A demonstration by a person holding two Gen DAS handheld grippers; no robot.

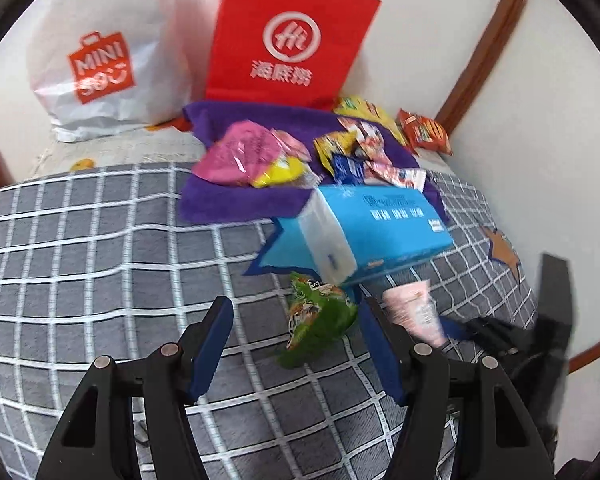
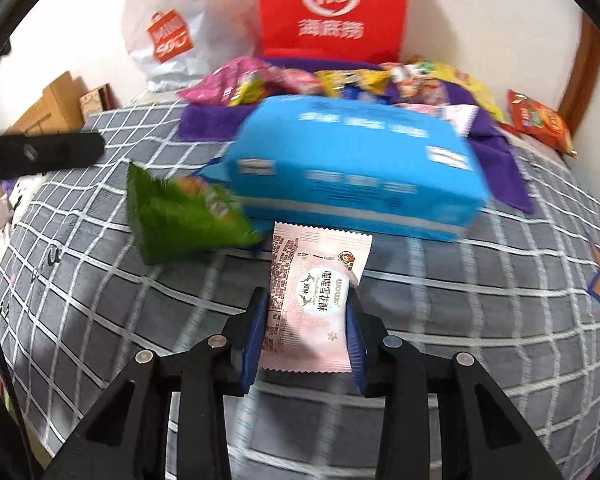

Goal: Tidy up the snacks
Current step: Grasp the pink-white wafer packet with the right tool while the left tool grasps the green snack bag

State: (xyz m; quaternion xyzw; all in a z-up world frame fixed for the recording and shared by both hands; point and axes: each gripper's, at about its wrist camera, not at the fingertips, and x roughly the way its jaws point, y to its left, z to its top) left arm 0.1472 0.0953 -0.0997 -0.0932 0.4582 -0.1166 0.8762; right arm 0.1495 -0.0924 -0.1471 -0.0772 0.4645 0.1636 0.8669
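My right gripper (image 2: 308, 300) is shut on a pale pink snack packet (image 2: 312, 296), held just above the checked bedspread; the packet also shows in the left wrist view (image 1: 414, 308). A green snack bag (image 2: 180, 212) lies to its left, against a blue tissue pack (image 2: 352, 168). My left gripper (image 1: 296, 312) is open and empty, just short of the green bag (image 1: 320, 316). Several more snack packets (image 1: 260, 152) lie on a purple towel (image 1: 236, 200) behind the tissue pack (image 1: 372, 232).
A red paper bag (image 1: 288, 32) and a white Miniso bag (image 1: 104, 56) stand against the wall at the back. An orange snack packet (image 1: 424, 132) lies by the wall at the right. Cardboard boxes (image 2: 48, 108) stand beside the bed at the left.
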